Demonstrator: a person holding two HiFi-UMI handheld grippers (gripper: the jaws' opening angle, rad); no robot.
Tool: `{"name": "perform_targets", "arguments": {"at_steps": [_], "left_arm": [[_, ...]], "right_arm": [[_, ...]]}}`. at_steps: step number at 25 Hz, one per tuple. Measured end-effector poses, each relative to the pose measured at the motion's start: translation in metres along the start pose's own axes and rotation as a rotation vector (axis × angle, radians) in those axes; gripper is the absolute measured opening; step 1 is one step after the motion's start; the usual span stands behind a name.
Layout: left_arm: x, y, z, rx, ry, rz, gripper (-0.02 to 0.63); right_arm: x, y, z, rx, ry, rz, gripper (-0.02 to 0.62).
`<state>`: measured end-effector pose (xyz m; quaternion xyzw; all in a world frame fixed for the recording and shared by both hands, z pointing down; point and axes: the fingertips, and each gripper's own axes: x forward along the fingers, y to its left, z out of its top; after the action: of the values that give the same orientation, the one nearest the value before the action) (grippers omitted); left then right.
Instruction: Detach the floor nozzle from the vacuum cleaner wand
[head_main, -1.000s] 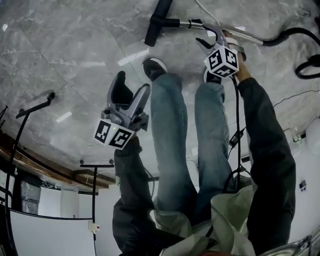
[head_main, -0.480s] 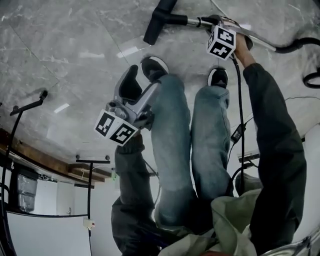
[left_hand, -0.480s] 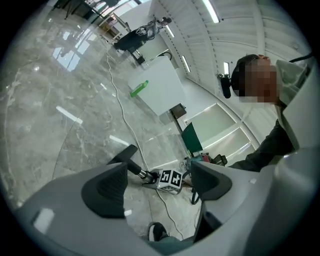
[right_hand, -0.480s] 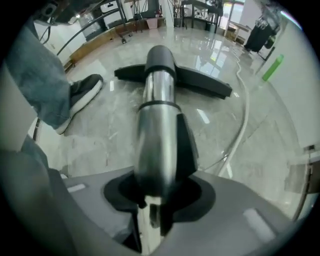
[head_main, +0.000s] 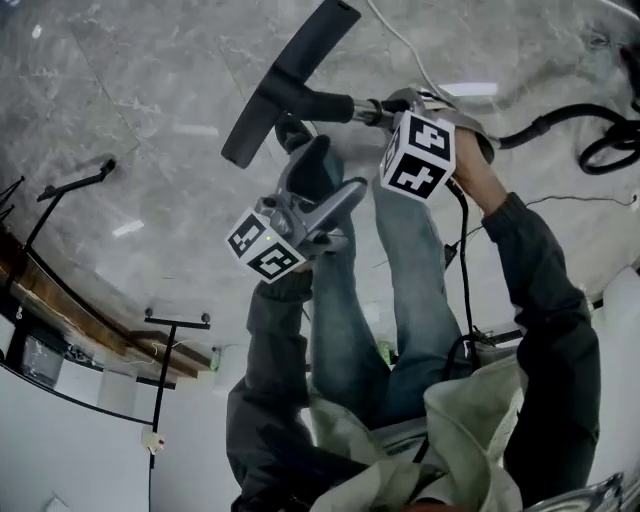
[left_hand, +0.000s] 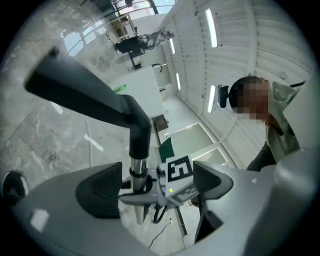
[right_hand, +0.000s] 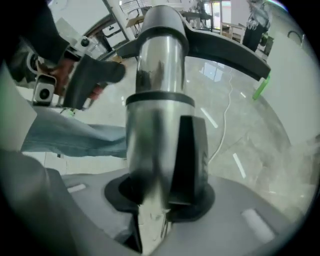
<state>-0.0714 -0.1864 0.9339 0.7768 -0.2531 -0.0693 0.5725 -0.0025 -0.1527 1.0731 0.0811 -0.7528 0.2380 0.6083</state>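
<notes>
The black floor nozzle (head_main: 288, 84) sits on the end of the chrome wand (head_main: 372, 109), tilted and lifted off the marble floor. My right gripper (head_main: 402, 103) is shut on the wand just behind the nozzle's neck. Its jaws have just been closing, with the wand (right_hand: 156, 105) between them and a black pad (right_hand: 187, 155) pressed against it. My left gripper (head_main: 335, 172) is open, close below the neck. In the left gripper view the nozzle (left_hand: 82, 95) and wand (left_hand: 139, 172) stand ahead of the open left gripper (left_hand: 157, 184), untouched by it.
A black hose (head_main: 565, 118) runs from the wand to the right across the floor. A white cable (head_main: 402, 42) lies behind the nozzle. The person's jeans legs (head_main: 345, 300) are right under both grippers. Thin black stands (head_main: 72, 190) are at the left.
The right gripper has risen with the wand, so the nozzle left the floor and swung nearer. The left gripper moved up and right, close to the nozzle's neck.
</notes>
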Motion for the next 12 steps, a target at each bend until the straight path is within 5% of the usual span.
{"name": "perform_targets", "arguments": {"at_steps": [5,8,12], "left_arm": [[0.016,-0.149,0.056,0.149,-0.188,-0.16,0.434],[0.017,-0.231,0.063,0.265,-0.2,-0.152,0.277],[-0.007,-0.323,0.069,0.334,-0.232,-0.16,0.17]], "right_arm": [[-0.136,0.065,-0.006,-0.082,-0.073,0.031,0.132],[-0.211,0.097,-0.021,-0.077,-0.107,0.036,0.132],[-0.301,0.144,-0.025,-0.059,-0.145,0.021,0.132]]}}
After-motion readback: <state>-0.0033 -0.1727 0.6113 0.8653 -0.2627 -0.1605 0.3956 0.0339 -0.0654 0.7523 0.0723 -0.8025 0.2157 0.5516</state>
